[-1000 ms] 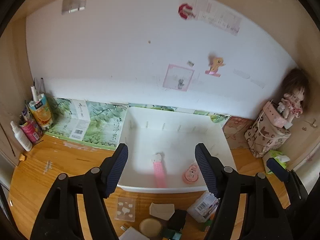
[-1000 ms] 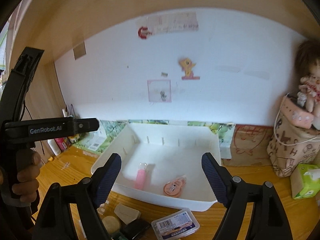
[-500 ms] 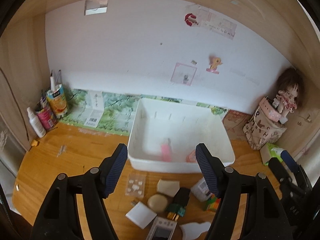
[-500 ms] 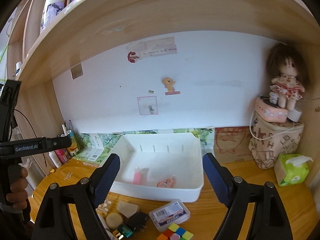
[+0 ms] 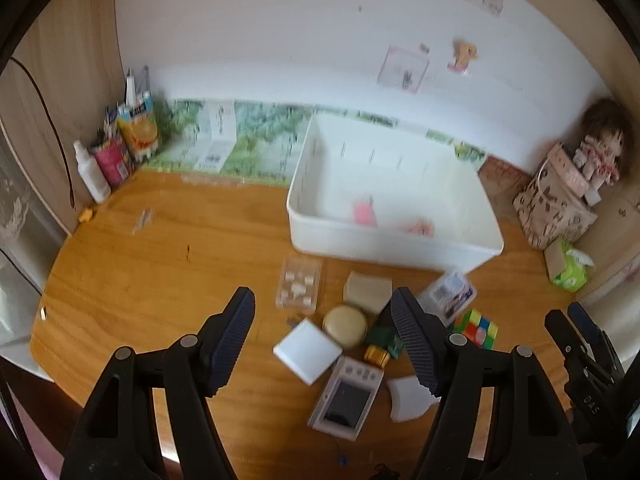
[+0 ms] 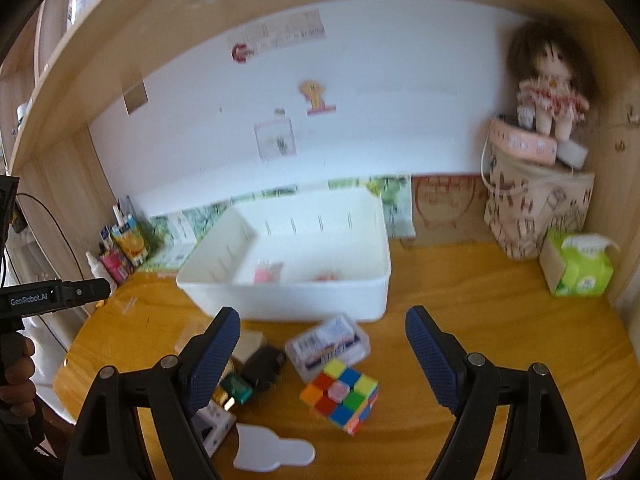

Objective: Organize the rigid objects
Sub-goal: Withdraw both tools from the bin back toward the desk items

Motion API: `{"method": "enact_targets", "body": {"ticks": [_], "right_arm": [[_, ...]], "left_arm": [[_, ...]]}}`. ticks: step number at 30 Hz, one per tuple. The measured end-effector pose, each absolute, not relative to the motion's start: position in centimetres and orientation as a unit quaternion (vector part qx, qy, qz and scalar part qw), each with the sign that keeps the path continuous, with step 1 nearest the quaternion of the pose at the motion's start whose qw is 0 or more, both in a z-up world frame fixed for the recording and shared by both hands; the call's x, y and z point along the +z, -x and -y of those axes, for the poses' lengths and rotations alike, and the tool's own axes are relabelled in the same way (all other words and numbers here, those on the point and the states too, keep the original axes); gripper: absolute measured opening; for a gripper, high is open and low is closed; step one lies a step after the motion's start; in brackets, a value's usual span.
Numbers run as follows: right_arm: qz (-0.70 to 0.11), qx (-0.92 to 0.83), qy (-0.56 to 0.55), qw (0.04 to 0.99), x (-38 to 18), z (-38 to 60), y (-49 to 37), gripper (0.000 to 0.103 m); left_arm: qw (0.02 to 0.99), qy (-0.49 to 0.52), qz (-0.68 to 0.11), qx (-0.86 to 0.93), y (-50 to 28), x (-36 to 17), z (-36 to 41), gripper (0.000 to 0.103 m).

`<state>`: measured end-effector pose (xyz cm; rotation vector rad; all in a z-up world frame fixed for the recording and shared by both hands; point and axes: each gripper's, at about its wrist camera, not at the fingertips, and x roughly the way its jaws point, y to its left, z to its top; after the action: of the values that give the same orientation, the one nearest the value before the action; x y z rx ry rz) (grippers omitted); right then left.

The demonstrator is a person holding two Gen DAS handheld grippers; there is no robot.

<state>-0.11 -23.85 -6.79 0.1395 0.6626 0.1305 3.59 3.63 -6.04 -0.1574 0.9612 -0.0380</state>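
A white bin (image 5: 384, 240) (image 6: 288, 300) stands on the wooden desk and holds a pink item (image 5: 364, 213) and a second pinkish item (image 5: 422, 226). In front of it lie loose objects: a colour cube (image 6: 340, 396) (image 5: 478, 328), a clear labelled box (image 6: 326, 346) (image 5: 450, 290), a clear blister pack (image 5: 299, 283), a round beige tin (image 5: 345, 326), a white square block (image 5: 307, 350), a small white device with a screen (image 5: 346, 398) and a black adapter (image 6: 264, 362). My left gripper (image 5: 323, 342) is open and empty above the pile. My right gripper (image 6: 323, 360) is open and empty above the cube.
A doll (image 6: 548, 80) sits on a patterned bag (image 6: 536, 208) at the right, beside a green tissue pack (image 6: 576, 268). Cartons and bottles (image 5: 120, 148) stand at the back left. A flat white cut-out (image 6: 272, 450) lies near the front edge. A shelf runs overhead.
Both grippers have drawn back from the bin and tilted down, so the pile of loose objects in front of it has come into view. Both stay open.
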Motion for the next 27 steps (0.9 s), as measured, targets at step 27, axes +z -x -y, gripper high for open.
{"method": "enact_targets", "body": {"ticks": [27], "right_arm": [[-0.464,0.063,-0.141,0.872,-14.7,23.8,-2.1,0.085]], "left_arm": [[0.708,-0.011,-0.703,-0.063,-5.7,-19.0,1.8,0.08]]}}
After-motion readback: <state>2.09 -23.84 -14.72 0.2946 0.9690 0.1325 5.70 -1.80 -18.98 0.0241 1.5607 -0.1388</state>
